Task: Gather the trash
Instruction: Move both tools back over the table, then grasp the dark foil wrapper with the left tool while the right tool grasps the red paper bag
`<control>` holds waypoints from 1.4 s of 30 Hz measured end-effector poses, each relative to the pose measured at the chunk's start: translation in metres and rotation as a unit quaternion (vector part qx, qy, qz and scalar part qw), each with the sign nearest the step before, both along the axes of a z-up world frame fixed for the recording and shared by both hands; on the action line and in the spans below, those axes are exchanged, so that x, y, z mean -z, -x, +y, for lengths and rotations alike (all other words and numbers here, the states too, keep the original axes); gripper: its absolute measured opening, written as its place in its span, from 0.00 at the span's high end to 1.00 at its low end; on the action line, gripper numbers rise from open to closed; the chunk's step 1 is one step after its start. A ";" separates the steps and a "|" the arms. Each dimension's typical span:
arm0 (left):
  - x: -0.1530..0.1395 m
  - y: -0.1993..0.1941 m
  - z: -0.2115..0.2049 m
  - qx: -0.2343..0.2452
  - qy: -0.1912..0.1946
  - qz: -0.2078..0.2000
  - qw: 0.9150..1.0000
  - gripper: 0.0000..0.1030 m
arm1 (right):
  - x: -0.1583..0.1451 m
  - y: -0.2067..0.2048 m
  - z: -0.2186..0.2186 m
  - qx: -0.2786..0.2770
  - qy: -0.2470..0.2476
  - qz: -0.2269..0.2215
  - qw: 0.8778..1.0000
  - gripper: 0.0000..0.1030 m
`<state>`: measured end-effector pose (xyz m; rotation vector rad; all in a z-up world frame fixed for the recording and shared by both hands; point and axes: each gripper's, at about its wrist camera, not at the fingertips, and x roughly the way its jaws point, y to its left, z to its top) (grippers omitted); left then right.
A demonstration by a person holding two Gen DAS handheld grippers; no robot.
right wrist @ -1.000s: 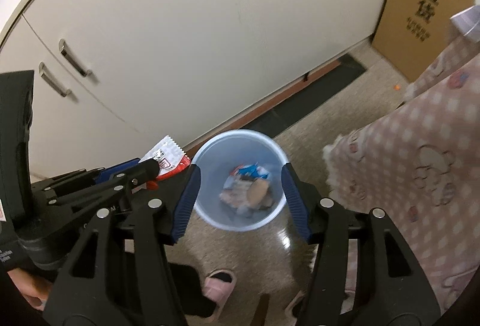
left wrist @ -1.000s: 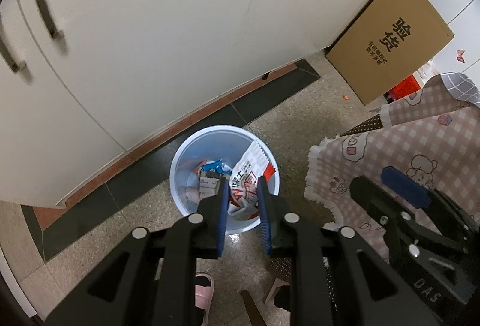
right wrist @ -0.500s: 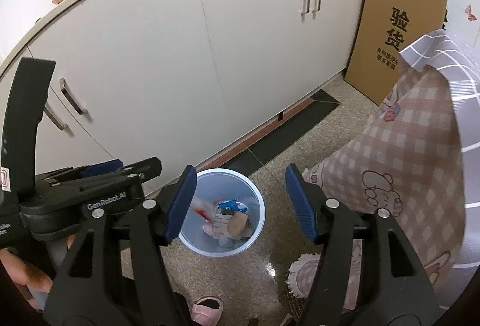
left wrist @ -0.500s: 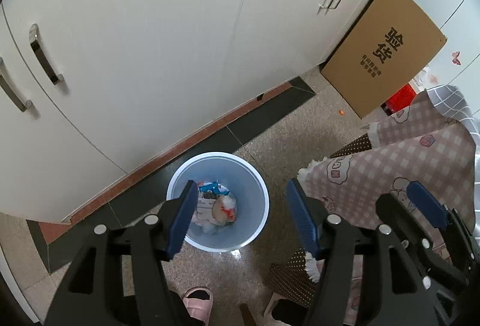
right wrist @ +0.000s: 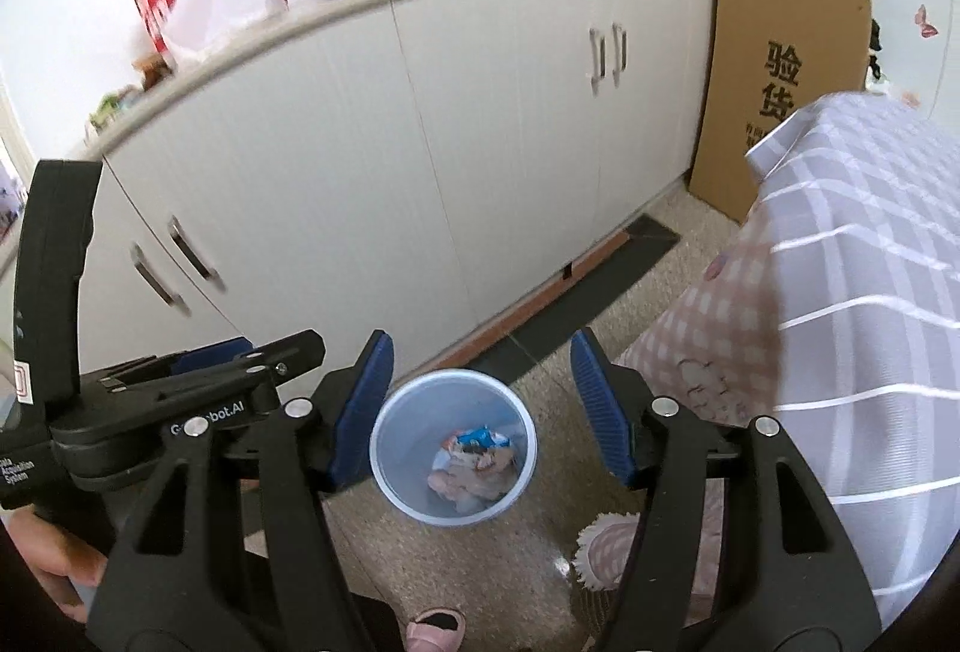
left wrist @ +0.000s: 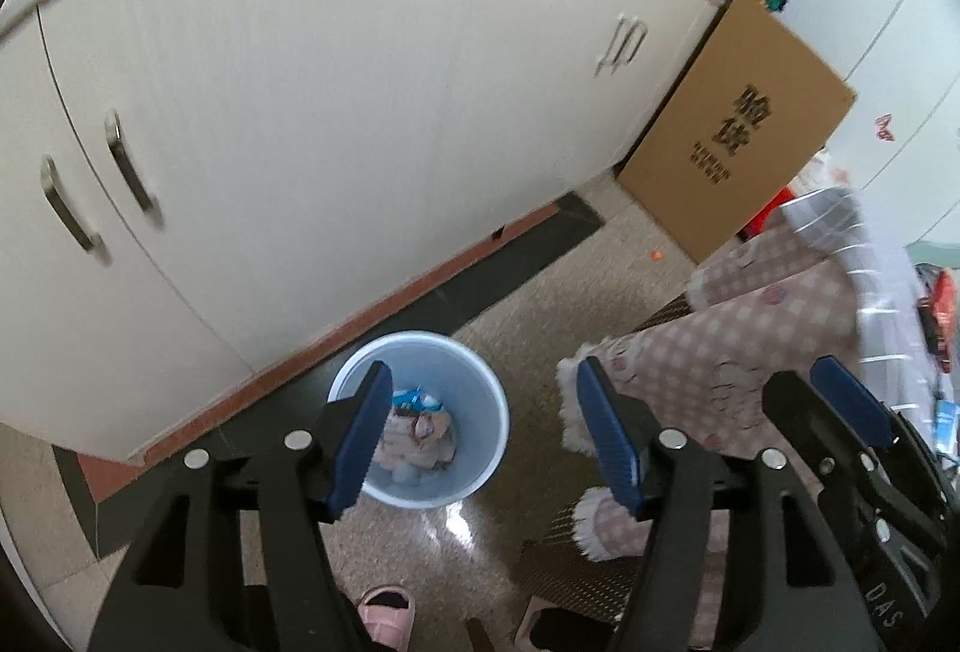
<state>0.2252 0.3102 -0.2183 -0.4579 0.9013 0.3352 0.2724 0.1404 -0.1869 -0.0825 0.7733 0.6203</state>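
A light blue trash bin [left wrist: 480, 412] stands on the floor by the white cabinets; it also shows in the right wrist view [right wrist: 396, 448]. Several wrappers and crumpled trash [left wrist: 420, 427] lie inside it, seen too in the right wrist view [right wrist: 474, 463]. My left gripper [left wrist: 486, 436] is open and empty, high above the bin. My right gripper [right wrist: 480, 406] is open and empty, also above the bin. The right gripper appears at the right of the left view [left wrist: 840, 412], the left gripper at the left of the right view [right wrist: 240, 358].
White cabinets [left wrist: 360, 111] run along the back. A brown cardboard box [left wrist: 738, 129] leans at their right end. A table with a pink checked cloth [left wrist: 750, 328] and grey striped cover [right wrist: 870, 244] is on the right. A pink slipper [left wrist: 387, 613] is below.
The left gripper opened and let go of the red-and-white wrapper, which dropped into the bin. Both grippers have risen away from the bin.
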 end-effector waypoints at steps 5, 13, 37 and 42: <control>-0.048 -0.002 -0.037 0.024 -0.023 -0.049 0.998 0.35 | -0.039 0.002 -0.045 0.025 -0.032 -0.022 0.999 0.40; -0.091 -0.034 -0.131 0.120 -0.030 -0.082 0.989 0.33 | -0.085 -0.006 -0.141 0.088 -0.051 -0.051 0.993 0.37; -0.073 -0.198 -0.359 0.280 0.052 -0.029 0.958 0.33 | -0.061 -0.089 -0.377 0.253 0.008 -0.011 0.967 0.33; -0.061 -0.217 -0.376 0.285 0.061 -0.018 0.956 0.33 | -0.054 -0.102 -0.385 0.254 0.001 -0.003 0.967 0.33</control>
